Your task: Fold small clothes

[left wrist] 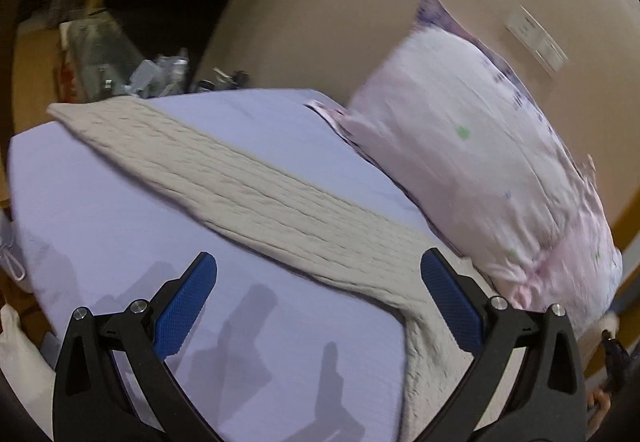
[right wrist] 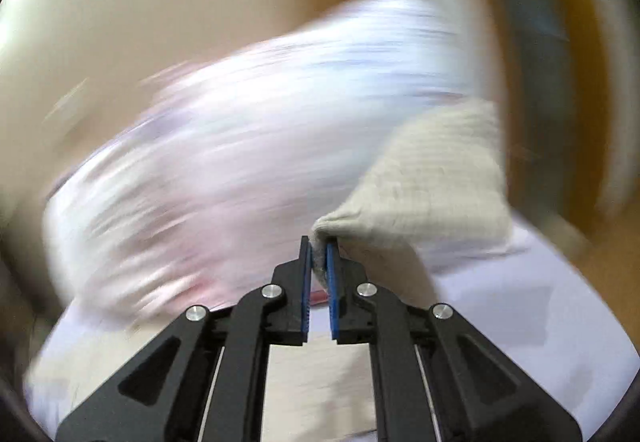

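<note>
A long beige knitted cloth (left wrist: 248, 185) lies stretched diagonally across the lilac bed sheet (left wrist: 100, 209), from the far left corner to the near right. My left gripper (left wrist: 318, 274) is open and empty, hovering above the cloth's near part. My right gripper (right wrist: 319, 244) is shut on a pinched edge of the beige knitted cloth (right wrist: 432, 181), which rises lifted and bunched to the right of the fingers. The right wrist view is blurred by motion.
A pink and white floral pillow (left wrist: 480, 161) leans against the beige wall (left wrist: 360, 1) at the bed's right side; it shows blurred in the right wrist view (right wrist: 240, 145). Cluttered items (left wrist: 160, 73) stand beyond the bed's far edge.
</note>
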